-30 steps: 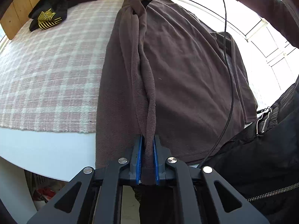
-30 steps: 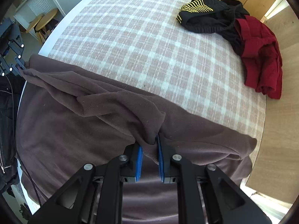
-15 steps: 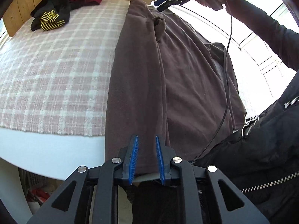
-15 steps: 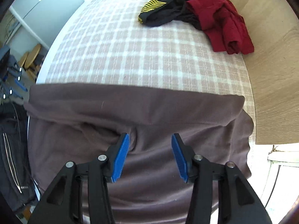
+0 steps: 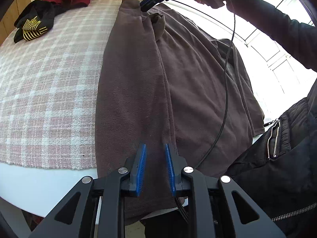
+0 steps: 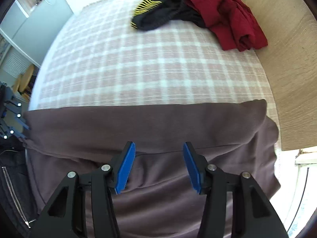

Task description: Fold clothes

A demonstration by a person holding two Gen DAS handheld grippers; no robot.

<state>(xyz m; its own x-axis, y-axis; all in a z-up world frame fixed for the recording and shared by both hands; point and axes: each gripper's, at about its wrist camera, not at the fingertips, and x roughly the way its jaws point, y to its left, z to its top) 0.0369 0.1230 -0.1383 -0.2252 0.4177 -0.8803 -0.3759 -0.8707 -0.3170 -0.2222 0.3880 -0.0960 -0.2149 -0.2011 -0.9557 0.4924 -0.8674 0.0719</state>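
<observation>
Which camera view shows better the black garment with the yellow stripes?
The right wrist view shows the black garment with yellow stripes larger, with its overlap against the red garment, though slightly blurred. The left wrist view shows it smaller, near the picture's upper left corner, yet its stripes look sharp there.

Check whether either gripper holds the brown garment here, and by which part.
Nothing is held. The left gripper and right gripper both stand open above the brown garment, pads clear of the cloth.
</observation>
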